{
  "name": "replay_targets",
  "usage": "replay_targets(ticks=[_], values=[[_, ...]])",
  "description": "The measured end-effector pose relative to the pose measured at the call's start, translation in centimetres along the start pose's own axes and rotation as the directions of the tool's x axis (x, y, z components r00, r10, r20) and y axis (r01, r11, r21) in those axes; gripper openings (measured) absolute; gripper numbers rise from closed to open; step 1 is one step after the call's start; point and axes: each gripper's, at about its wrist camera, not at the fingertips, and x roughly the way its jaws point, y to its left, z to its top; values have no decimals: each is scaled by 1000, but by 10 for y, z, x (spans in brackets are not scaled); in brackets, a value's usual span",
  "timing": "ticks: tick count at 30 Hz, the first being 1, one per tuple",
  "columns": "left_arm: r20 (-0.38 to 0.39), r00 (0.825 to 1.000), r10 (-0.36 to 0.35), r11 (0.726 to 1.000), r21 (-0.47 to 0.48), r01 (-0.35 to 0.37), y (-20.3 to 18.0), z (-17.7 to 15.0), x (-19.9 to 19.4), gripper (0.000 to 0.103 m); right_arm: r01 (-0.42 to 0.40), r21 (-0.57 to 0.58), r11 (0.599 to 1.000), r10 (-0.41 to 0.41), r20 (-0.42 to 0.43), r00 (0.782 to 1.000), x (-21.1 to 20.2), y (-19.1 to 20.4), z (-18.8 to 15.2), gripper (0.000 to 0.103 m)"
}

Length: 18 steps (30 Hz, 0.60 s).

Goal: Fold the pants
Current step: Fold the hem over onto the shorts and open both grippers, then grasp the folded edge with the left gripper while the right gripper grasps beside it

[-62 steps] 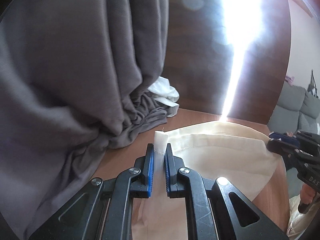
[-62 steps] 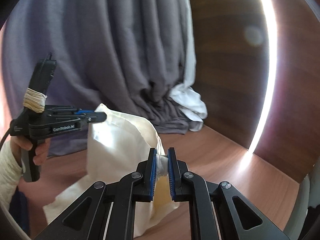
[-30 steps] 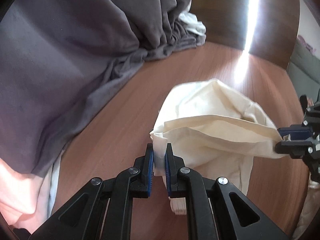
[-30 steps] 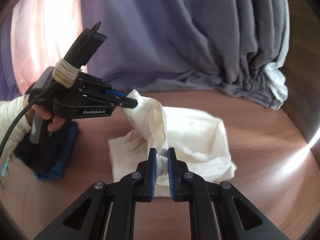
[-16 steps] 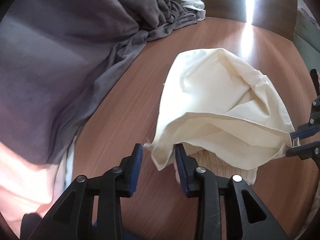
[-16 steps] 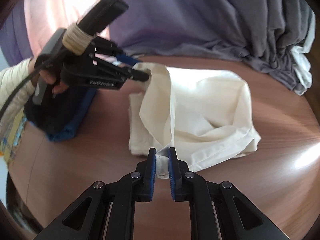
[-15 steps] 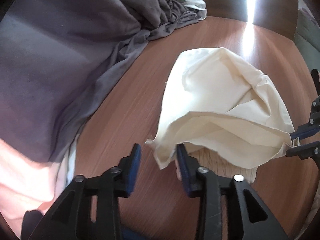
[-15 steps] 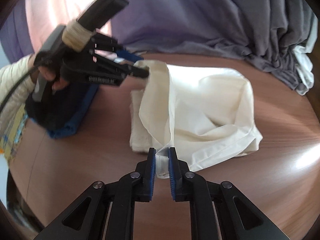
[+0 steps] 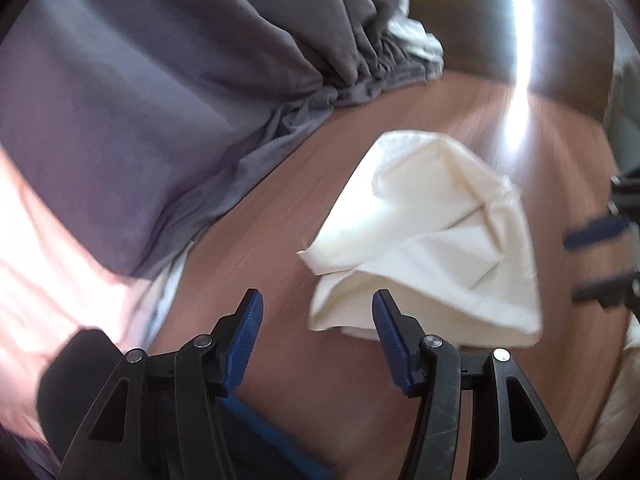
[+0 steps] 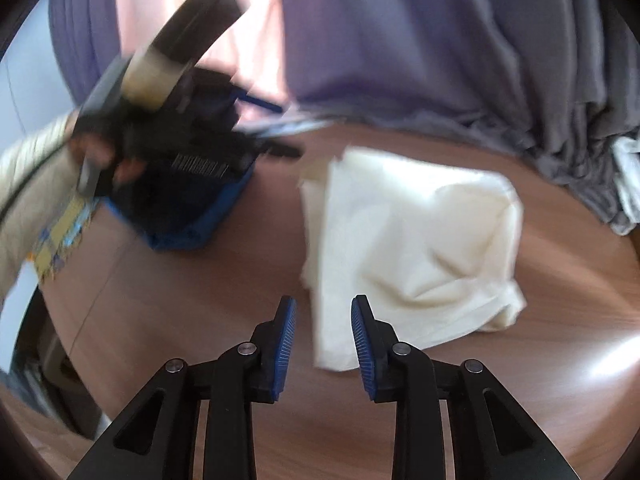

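Observation:
The cream pants [image 9: 432, 240] lie folded in a loose, wrinkled bundle on the brown wooden table [image 9: 260, 240]. My left gripper [image 9: 318, 314] hangs over their near corner with its jaws opening, and the blue pads are clear of the cloth. In the right wrist view the pants [image 10: 412, 248] sit just beyond my right gripper [image 10: 323, 318]. Its jaws are opening too, with the cloth's near edge under the gap and untouched. The left gripper [image 10: 286, 130] shows blurred at upper left, the right gripper [image 9: 588, 262] at the right edge.
A grey curtain [image 9: 160, 80] hangs along the table's far side, its hem bunched on the wood with a white cloth [image 9: 420, 44] beside it. A dark garment with blue trim [image 10: 180, 216] lies left of the pants. A hand [image 10: 100, 152] in a cream sleeve holds the left gripper.
Both grippers were shut on the pants' edge a second ago; the left let go first, then the right. The cloth dropped flat onto the table, and the left gripper drew back and up.

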Motion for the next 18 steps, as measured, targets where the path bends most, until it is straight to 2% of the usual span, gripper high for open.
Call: replay_targets(ticks=[3, 5, 9, 14, 16, 18], values=[[40, 999, -7, 998, -69, 9, -5, 4, -10, 58, 59, 61, 996, -64, 74, 995, -22, -23, 7, 41], [67, 998, 13, 994, -106, -6, -7, 9, -14, 60, 96, 112, 989, -108, 107, 988, -34, -45, 13, 41], [90, 996, 11, 978, -208, 8, 0, 22, -8, 60, 152, 195, 969, -184, 157, 970, -45, -82, 31, 41], [58, 998, -18, 925, -379, 39, 16, 32, 18, 60, 182, 225, 957, -230, 213, 949, -39, -110, 58, 46], [33, 999, -24, 907, -419, 36, 21, 35, 32, 60, 179, 235, 955, -230, 212, 950, -28, -122, 69, 46], [13, 999, -32, 901, -432, 35, 23, 35, 42, 60, 167, 248, 954, -218, 198, 955, -19, -129, 78, 46]])
